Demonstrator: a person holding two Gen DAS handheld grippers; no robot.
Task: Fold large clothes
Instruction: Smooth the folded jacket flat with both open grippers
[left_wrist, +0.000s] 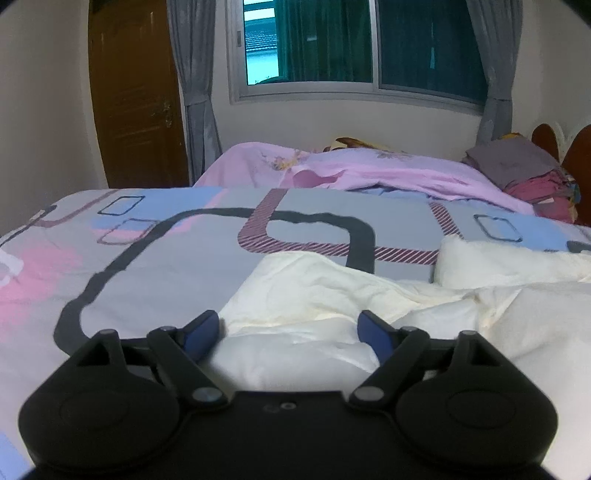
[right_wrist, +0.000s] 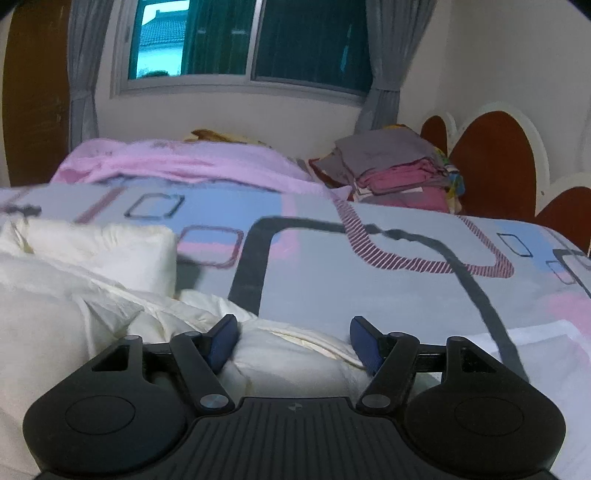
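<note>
One puffy, quilted cream garment (left_wrist: 332, 295) (crumpled on the patterned bedspread (left_wrist: 177, 266)) is straddled, ungripped, by both wide-spread left gripper (left_wrist: 290, 330) and right gripper (right_wrist: 293, 338).

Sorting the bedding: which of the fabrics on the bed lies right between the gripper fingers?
The puffy white garment, nearest the camera, between both grippers' open jaws. The pink blanket and folded clothes stack lie far back.

I see the padded garment (left_wrist: 332, 295) lying on the bed (left_wrist: 166, 266), bunched at six o'clock under both grippers. Behind it, at twelve o'clock, a blanket (left_wrist: 369, 170) lies heaped. A stack of folded clothes (right_wrist: 399, 166) sits at one o'clock beside the headboard (right_wrist: 495, 158).
</note>
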